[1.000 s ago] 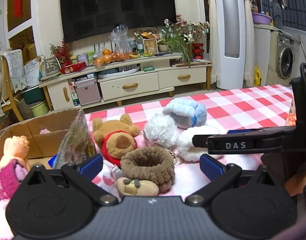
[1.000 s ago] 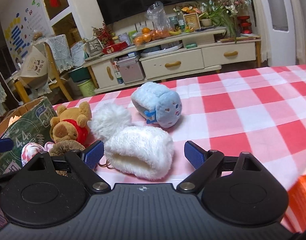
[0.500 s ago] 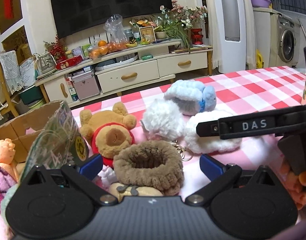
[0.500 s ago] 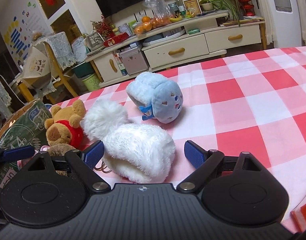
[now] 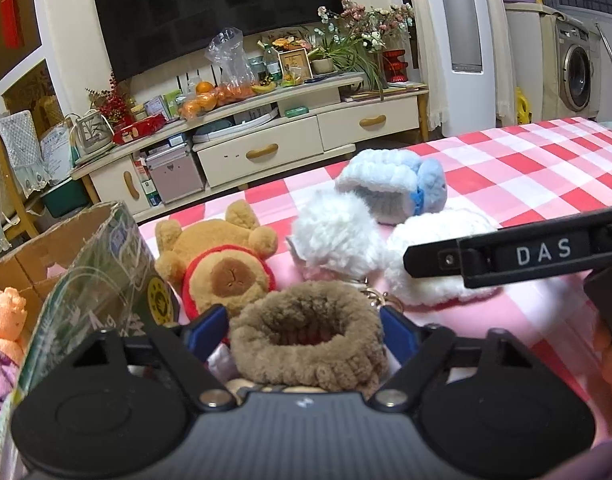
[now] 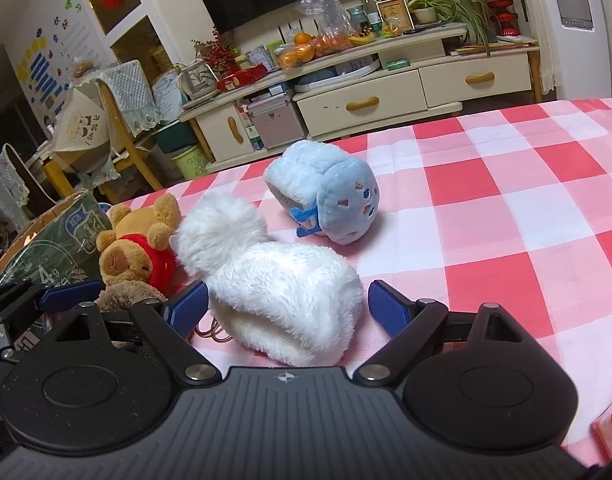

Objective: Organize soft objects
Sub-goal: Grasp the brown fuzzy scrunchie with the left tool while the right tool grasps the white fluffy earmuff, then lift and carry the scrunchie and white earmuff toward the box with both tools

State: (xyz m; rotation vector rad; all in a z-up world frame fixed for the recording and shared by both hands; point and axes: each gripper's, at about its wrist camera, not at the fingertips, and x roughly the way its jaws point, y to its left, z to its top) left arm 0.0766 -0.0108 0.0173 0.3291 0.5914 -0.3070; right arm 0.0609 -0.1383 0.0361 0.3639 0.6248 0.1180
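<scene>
A table covered by a red-and-white checked cloth (image 6: 506, 208) is seen in both wrist views, with the soft objects gathered toward its 9 o'clock side. A cardboard box (image 5: 85, 264) is stood open at the 9 o'clock edge of the left wrist view, and an orange plush (image 5: 3, 316) is seen inside it. A white fluffy hat (image 6: 285, 300) with its pompom at 11 o'clock is lain between the blue pads of the right gripper (image 6: 285, 308); the jaws are held wide, a gap is seen on the 3 o'clock side, and contact on the 9 o'clock side cannot be told. A pale blue plush slipper (image 6: 330, 192) is placed at 12 o'clock from the hat, apart from it. A brown bear in a red top (image 5: 221, 264) is lain just beside the box. A brown furry ring (image 5: 306, 336) is found between the pads of the left gripper (image 5: 301, 332), whose jaws have just been closing; both pads are seen against the fur at 9 and 3 o'clock, so the ring is taken as gripped. A metal key ring (image 5: 380, 298) is lain at 1 o'clock from the brown ring.
</scene>
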